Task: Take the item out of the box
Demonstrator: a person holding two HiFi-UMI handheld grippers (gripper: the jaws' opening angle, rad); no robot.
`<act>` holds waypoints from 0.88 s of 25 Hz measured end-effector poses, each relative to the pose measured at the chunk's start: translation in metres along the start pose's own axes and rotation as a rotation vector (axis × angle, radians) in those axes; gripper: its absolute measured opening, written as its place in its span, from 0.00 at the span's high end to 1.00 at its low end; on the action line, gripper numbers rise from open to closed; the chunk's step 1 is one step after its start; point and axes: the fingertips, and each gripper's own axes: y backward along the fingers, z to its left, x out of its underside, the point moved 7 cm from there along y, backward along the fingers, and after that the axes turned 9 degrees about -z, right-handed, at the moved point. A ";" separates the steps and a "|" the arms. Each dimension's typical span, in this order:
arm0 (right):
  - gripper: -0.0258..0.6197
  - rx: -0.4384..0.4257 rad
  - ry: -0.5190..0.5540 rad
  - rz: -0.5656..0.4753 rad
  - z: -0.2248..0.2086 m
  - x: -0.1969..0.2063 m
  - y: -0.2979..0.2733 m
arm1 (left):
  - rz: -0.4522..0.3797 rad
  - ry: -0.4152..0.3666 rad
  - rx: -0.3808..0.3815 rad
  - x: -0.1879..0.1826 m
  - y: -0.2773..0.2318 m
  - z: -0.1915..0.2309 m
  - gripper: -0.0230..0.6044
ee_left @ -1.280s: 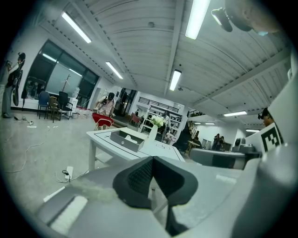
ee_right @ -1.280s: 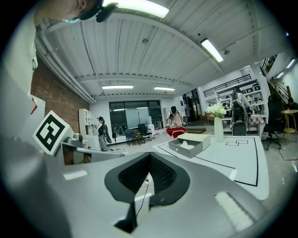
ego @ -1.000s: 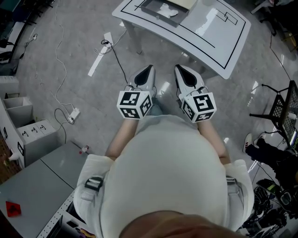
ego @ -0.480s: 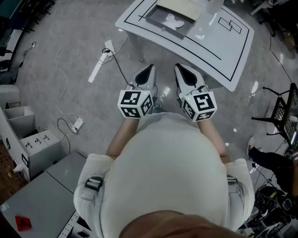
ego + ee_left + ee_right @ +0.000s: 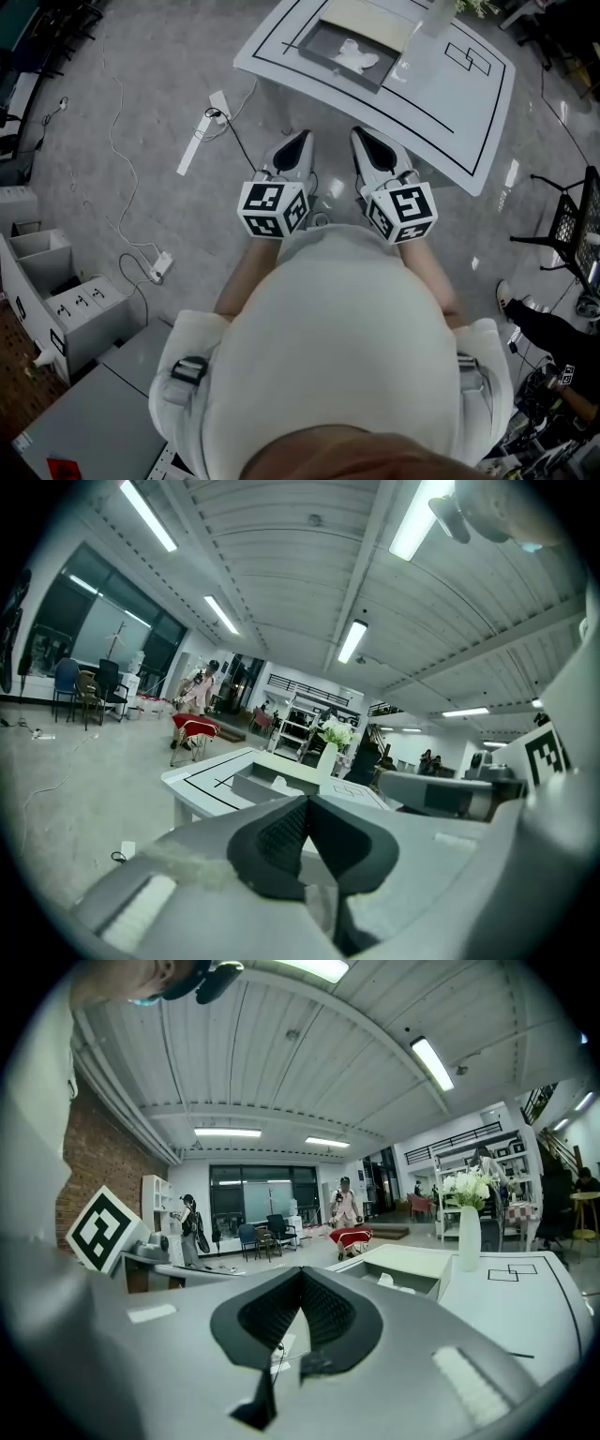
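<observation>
Item [image 5: 354, 57]: white, crumpled, lay in the open box [image 5: 323, 45] on the table [image 5: 441, 103]; its long axis and heading could not be told. It sat well ahead of the left hand-held gripper [image 5: 294, 142] and the right hand-held gripper [image 5: 373, 142], beyond their tips. Both had jaws together, nothing between them.

open floor [image 5: 141, 94] before the table [image 5: 469, 103]; vase [image 5: 469, 1237] beside box [image 5: 323, 49].

White table [image 5: 427, 94]: open box [image 5: 319, 49], vase [image 5: 469, 1237] standing on it.
</observation>
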 end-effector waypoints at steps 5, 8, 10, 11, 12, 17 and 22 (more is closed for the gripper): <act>0.96 0.013 -0.005 0.012 0.000 0.002 -0.009 | 0.001 0.010 0.007 -0.004 -0.005 0.012 0.96; 0.96 0.019 -0.007 0.022 0.000 0.004 -0.011 | 0.009 0.015 0.006 -0.004 -0.007 0.017 0.96; 0.96 0.027 -0.008 0.028 -0.002 0.004 -0.009 | 0.014 0.020 0.000 -0.003 -0.009 0.019 0.96; 0.96 0.033 -0.010 0.030 -0.004 0.005 -0.008 | 0.014 0.022 -0.002 -0.002 -0.010 0.020 0.96; 0.96 0.039 -0.012 0.033 -0.006 0.005 -0.007 | 0.014 0.023 -0.003 -0.002 -0.011 0.021 0.96; 0.96 0.053 -0.020 0.037 -0.016 0.007 -0.009 | 0.021 0.025 0.002 -0.001 -0.020 0.022 0.96; 0.96 0.041 -0.013 0.024 -0.031 0.005 -0.024 | 0.025 0.022 -0.005 0.000 -0.040 0.028 0.96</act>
